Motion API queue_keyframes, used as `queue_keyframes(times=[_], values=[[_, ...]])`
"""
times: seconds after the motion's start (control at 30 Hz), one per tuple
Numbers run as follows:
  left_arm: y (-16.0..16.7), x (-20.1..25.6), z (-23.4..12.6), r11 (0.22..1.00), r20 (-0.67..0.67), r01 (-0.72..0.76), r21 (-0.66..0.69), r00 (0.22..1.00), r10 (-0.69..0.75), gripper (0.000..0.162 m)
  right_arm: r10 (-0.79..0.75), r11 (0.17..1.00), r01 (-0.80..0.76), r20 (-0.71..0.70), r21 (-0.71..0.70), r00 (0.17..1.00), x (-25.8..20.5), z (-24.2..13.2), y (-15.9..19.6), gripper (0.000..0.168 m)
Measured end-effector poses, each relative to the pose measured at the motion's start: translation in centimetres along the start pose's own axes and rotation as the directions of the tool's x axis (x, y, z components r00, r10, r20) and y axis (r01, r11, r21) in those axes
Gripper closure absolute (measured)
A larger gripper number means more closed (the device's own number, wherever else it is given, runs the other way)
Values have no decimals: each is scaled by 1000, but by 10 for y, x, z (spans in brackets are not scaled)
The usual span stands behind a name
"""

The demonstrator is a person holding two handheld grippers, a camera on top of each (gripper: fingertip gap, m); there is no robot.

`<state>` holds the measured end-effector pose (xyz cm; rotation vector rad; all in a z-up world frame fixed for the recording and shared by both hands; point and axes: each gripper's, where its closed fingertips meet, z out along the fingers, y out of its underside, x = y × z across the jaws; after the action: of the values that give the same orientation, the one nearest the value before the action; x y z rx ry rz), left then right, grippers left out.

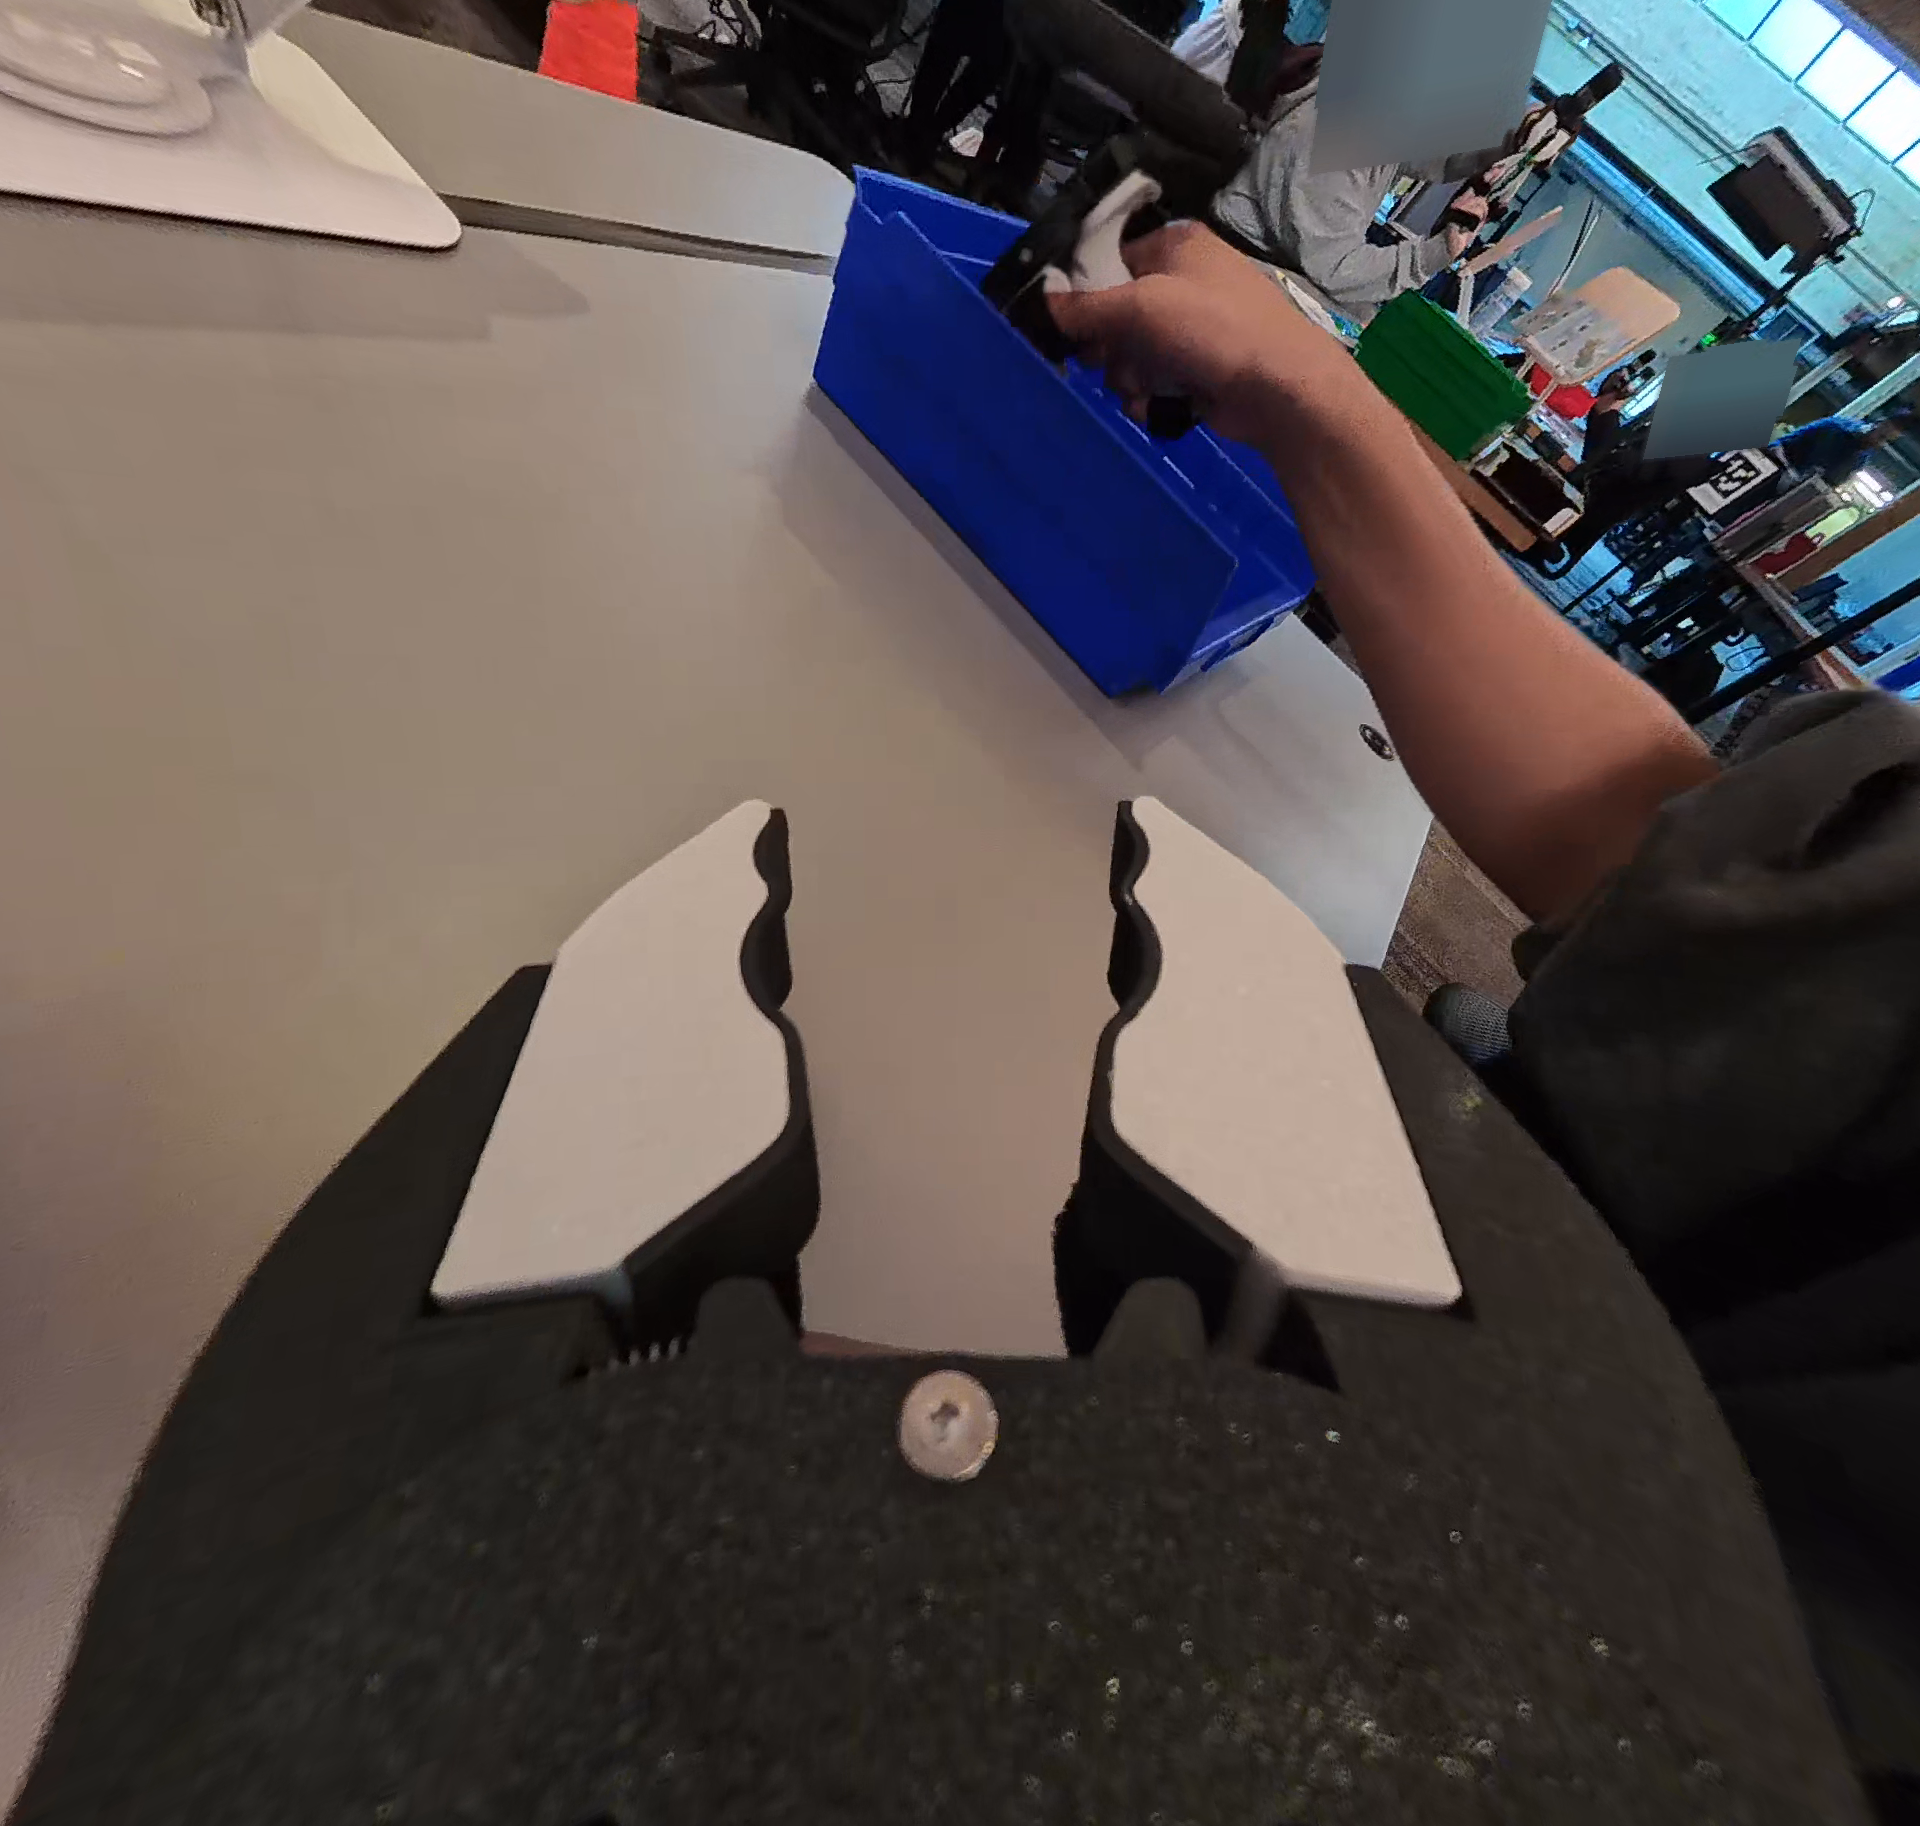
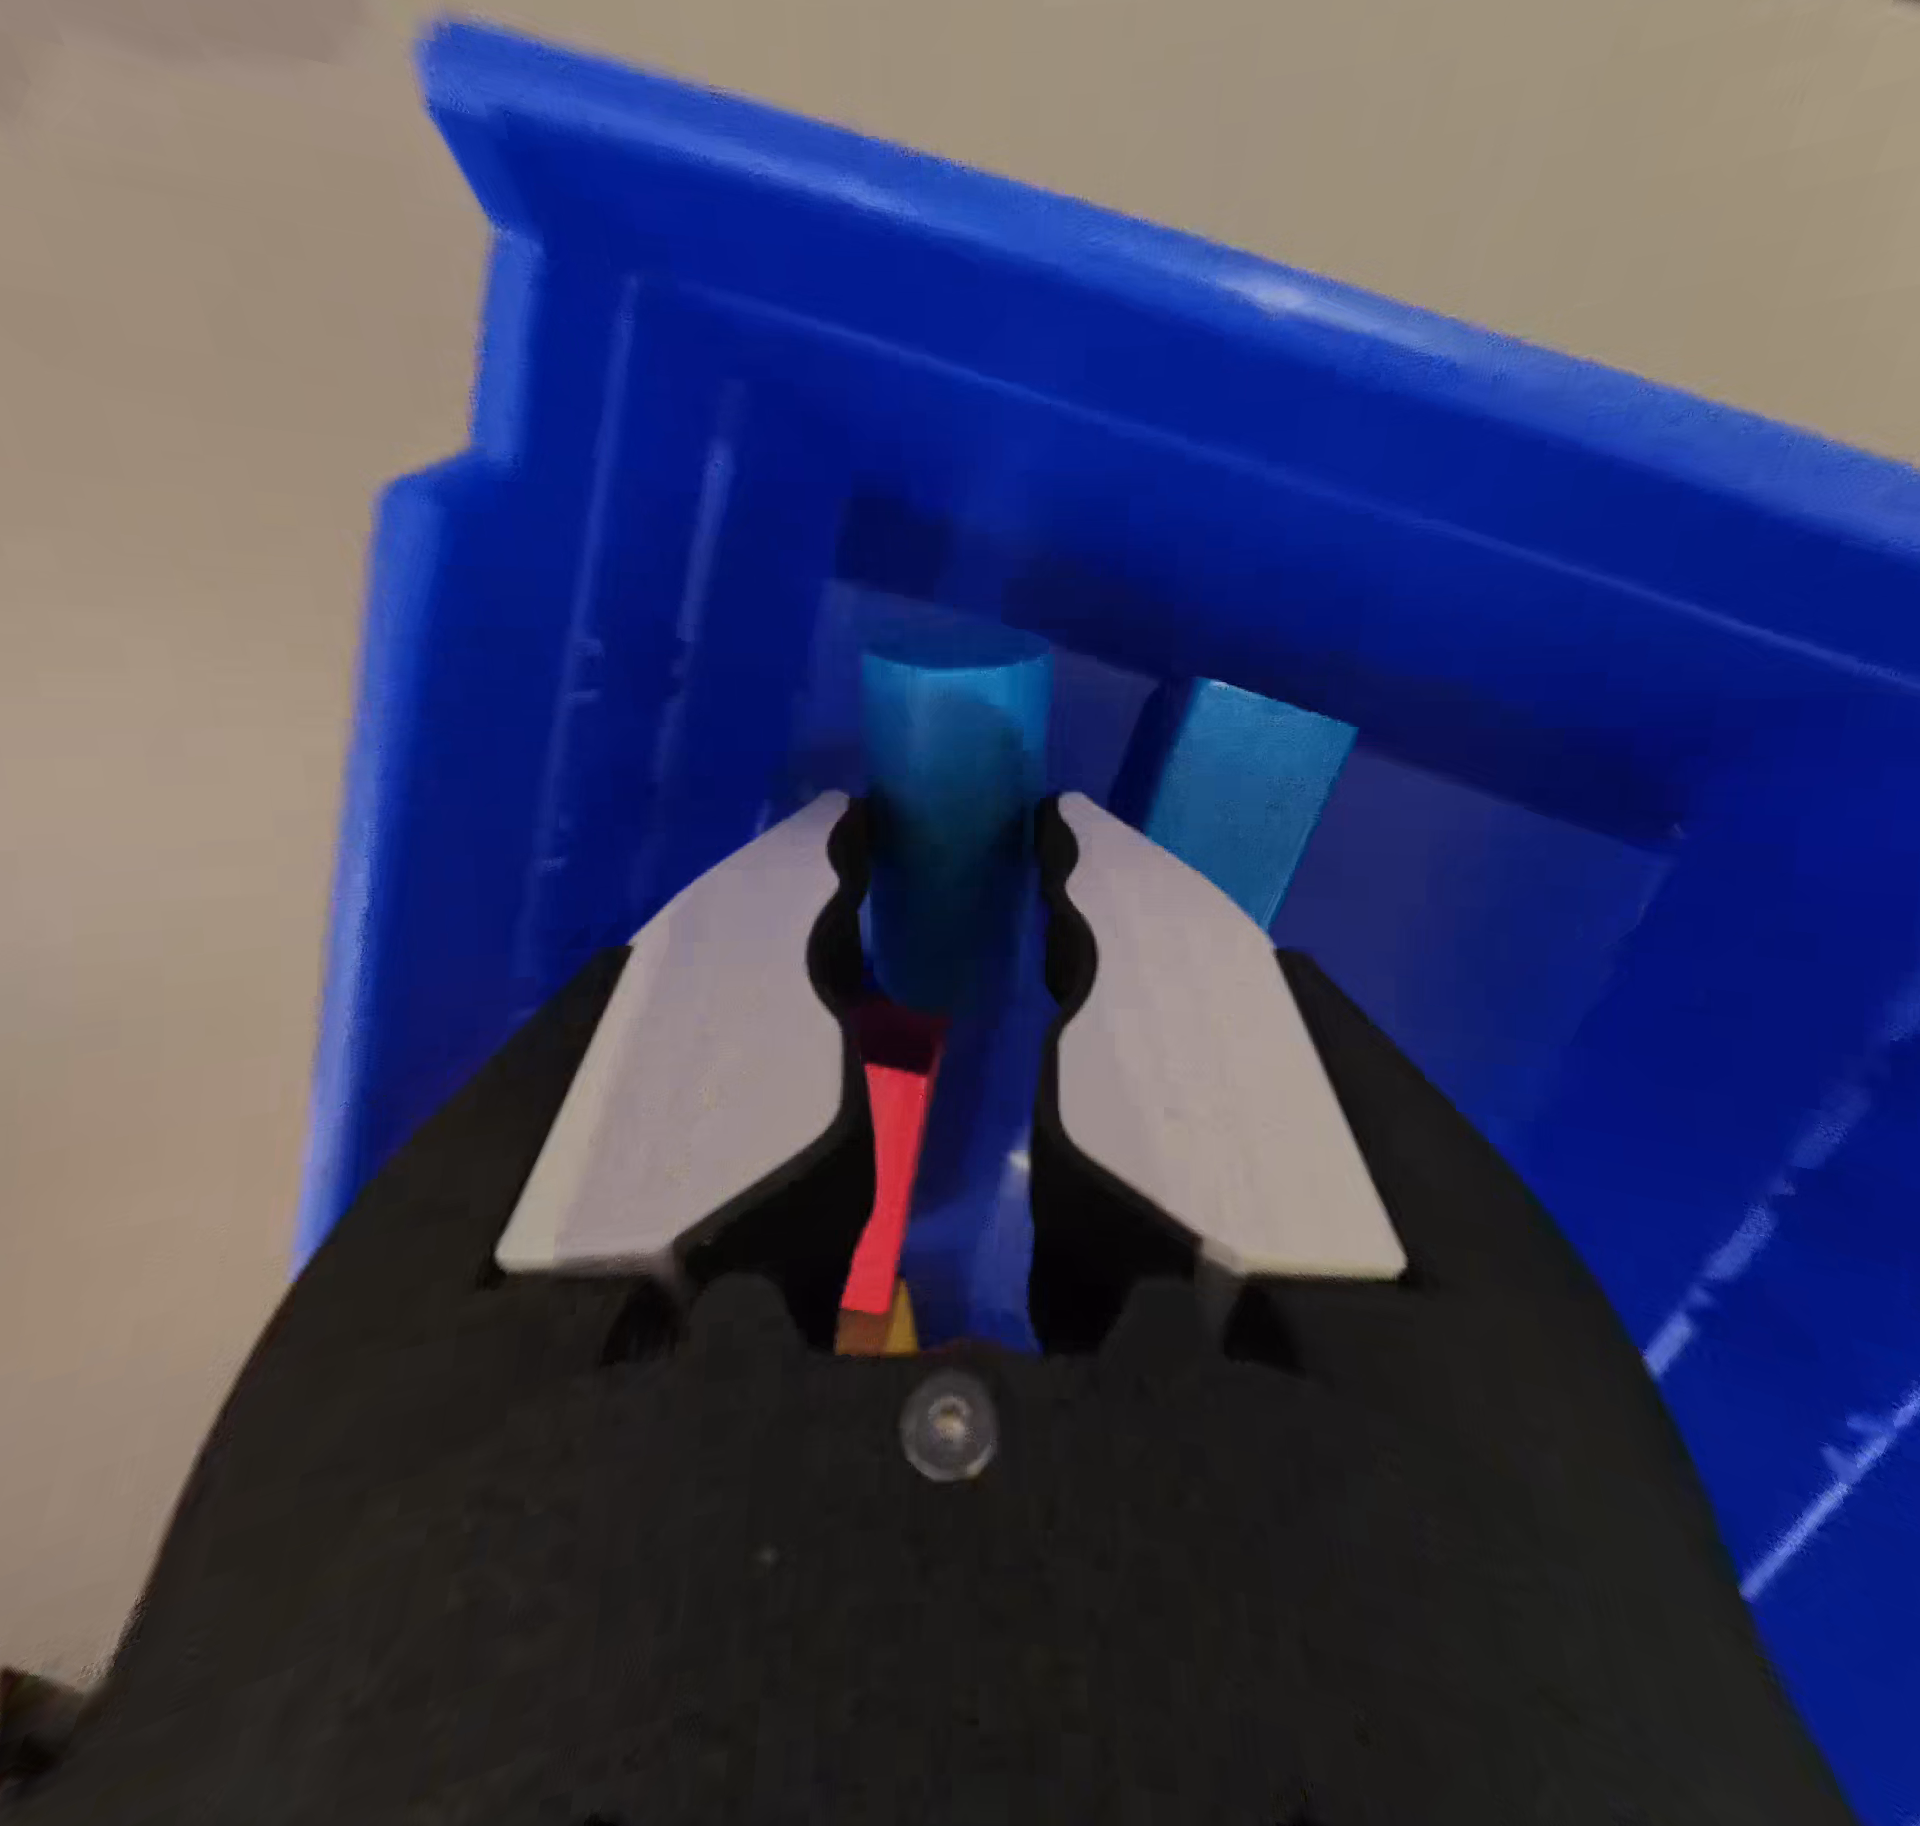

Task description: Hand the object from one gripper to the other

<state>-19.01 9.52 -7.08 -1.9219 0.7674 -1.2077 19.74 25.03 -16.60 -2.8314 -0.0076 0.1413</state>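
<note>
The blue bin (image 1: 1049, 488) looks like moulded plastic with a smooth, slightly glossy skin, and the table (image 1: 416, 571) under it is a matt, smooth grey surface. Both the left gripper (image 1: 948, 820) and the right gripper (image 2: 948, 810) have grainy matt black bodies, flat matt pale finger plates and a shiny metal screw (image 1: 948, 1425). Inside the bin, the blue cylinder (image 2: 951, 789), the light blue block (image 2: 1242, 789) and the red block (image 2: 894, 1153) look smooth and evenly coloured, though blur hides their material.

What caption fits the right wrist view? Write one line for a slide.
Right gripper reaching into the blue bin, open around a blue cylinder beside a blue block.
</note>
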Motion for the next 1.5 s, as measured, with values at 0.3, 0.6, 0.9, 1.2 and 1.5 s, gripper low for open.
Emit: queue_keyframes(times=[0.3, 0.6, 0.9, 1.2, 1.5], values=[[-1, -8, -7, 1000, 28, -10, 3, 1000, 10, 102, -5, 995, 4, -6, -96, 1000, -7, 25, -1, 136], [9, 7, 0, 997, -6, -70, -44, 998, 69, 102, -82, 832, -94, 289, 547, 954, -78, -126, 21, 125], [21, 27, 11, 968, -18, -223, -111, 975, 223, 102, -295, 378, -28, 149, 925, 944, -195, -171, 160, 117], [-65, -47, -70, 977, 269, -168, -133, 942, 199, 86, -265, 421, -4, 127, 907, 956, -183, -139, 184, 114], [-78, -209, -97, 918, 696, 342, -203, 709, -110, 93, -333, 493, 32, 154, 870, 930, -200, -121, 182, 115]])
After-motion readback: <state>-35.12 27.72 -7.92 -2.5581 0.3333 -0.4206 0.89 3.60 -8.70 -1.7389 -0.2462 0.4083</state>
